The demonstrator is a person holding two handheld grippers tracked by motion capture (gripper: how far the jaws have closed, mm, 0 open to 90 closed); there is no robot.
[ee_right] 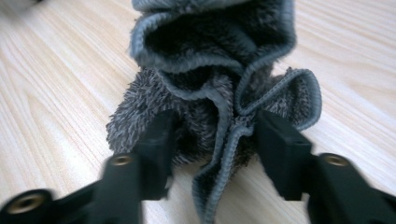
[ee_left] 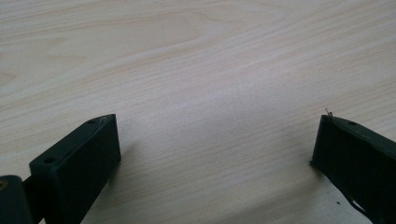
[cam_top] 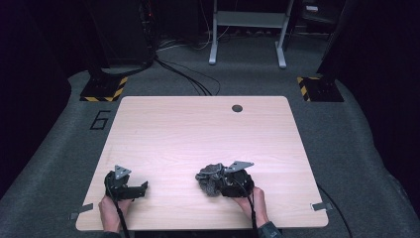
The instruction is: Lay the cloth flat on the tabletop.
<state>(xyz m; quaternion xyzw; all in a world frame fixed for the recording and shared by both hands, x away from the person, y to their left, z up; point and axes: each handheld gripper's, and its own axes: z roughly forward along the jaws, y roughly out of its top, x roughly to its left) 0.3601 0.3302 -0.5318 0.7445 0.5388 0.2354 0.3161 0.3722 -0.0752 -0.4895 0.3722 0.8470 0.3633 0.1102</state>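
Right gripper (cam_top: 212, 182): sat near the table's front edge, a little right of centre, held by the right hand (cam_top: 251, 202) coming in from that edge; jaws pointed left toward the cloth
Right gripper jaws: stood part open in the right gripper view (ee_right: 212, 140), one on each side of the cloth's bunched lower folds; folds lay between them, the jaws touching the pile at most lightly, no firm pinch to be seen
Cloth (ee_right: 215, 79): grey, fluffy, with a stitched hem, crumpled in a heap on the table; in the high view (cam_top: 209, 176) it lay just left of the right gripper, touching it, between centre and front edge
Left gripper (cam_top: 128, 188): rested near the front-left corner, held by the left hand (cam_top: 113, 210); grey three-cornered plate on top
Left gripper jaws: stood wide apart in the left gripper view (ee_left: 217, 154), with bare wood between them, nothing gripped
Table (cam_top: 198, 129): pale wood grain, with a dark round hole (cam_top: 237, 108) near the back edge, right of centre
Spacing: the two grippers were well apart along the front edge
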